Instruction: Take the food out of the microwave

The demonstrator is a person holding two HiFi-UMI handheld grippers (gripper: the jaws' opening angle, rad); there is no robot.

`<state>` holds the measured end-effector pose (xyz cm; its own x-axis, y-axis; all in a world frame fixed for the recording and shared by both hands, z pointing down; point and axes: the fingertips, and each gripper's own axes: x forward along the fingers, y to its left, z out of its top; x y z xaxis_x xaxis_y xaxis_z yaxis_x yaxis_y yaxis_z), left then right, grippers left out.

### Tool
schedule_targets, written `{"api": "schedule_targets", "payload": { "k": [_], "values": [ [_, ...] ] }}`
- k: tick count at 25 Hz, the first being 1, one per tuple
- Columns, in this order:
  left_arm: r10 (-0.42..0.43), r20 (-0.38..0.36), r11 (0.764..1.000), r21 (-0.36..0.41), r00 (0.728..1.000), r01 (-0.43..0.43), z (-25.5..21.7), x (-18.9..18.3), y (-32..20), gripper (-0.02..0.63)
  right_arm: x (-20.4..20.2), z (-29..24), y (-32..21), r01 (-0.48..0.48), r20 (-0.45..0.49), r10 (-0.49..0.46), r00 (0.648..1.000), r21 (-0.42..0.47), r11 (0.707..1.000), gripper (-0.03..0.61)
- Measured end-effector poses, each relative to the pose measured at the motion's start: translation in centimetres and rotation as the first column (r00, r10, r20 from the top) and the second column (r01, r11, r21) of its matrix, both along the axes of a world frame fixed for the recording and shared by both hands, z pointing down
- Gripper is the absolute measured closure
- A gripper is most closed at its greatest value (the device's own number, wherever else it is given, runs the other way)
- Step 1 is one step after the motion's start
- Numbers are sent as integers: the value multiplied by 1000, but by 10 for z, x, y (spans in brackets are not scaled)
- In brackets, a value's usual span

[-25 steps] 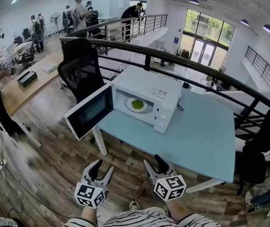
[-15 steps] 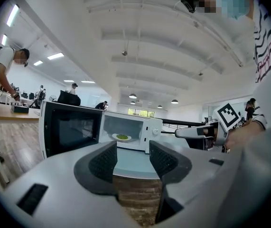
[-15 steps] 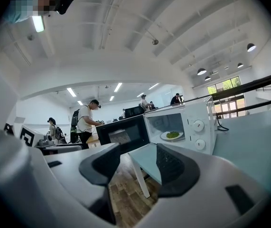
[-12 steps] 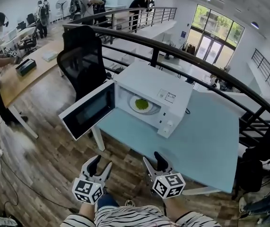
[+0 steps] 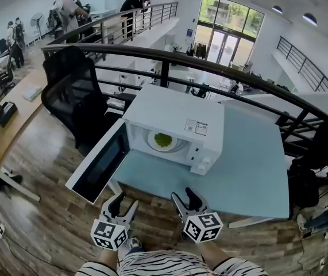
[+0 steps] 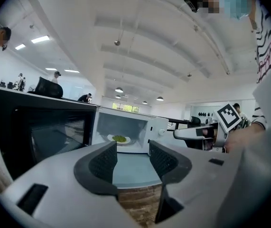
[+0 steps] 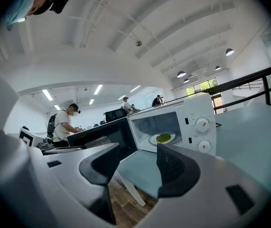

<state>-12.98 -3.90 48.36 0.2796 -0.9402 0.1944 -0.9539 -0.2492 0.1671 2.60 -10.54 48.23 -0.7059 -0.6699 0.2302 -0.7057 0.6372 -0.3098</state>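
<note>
A white microwave (image 5: 175, 117) stands on the light blue table (image 5: 250, 165) with its door (image 5: 97, 163) swung wide open to the left. Inside it lies a white plate of green food (image 5: 164, 140), also visible in the left gripper view (image 6: 119, 138) and the right gripper view (image 7: 163, 138). My left gripper (image 5: 121, 204) and right gripper (image 5: 184, 199) hover side by side over the wooden floor, short of the table's near edge, both pointing at the microwave. Both are open with nothing between the jaws, as the left gripper (image 6: 132, 160) and right gripper (image 7: 134, 167) views show.
A black office chair (image 5: 72, 94) stands behind the open door at the left. A black railing (image 5: 209, 62) curves behind the table. A dark bag (image 5: 304, 183) sits past the table's right end. Several people stand at desks far back left.
The microwave and table have come closer and more central in the head view. Both grippers have moved forward toward the table's edge, still open and holding nothing.
</note>
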Motion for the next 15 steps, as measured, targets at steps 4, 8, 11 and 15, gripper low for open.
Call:
{"api": "schedule_targets", "payload": {
  "k": [4,8,11,15],
  "values": [
    [89,-1,996,-8,996,-89,-1,-21,-21,421,-19,0,-8,-89,11,89,996,-12,996,344],
    [171,-4,985,-18,985,-171,4,-32,-37,420,-28,3,-12,-178,21,178,984,-18,984,344],
    [218,-7,976,-21,976,-218,9,-37,-45,422,-31,9,-13,-227,21,227,974,-19,974,344],
    [264,-13,964,-23,964,-265,18,-45,-56,421,-33,17,-16,-289,15,290,957,-23,957,344]
  ]
}}
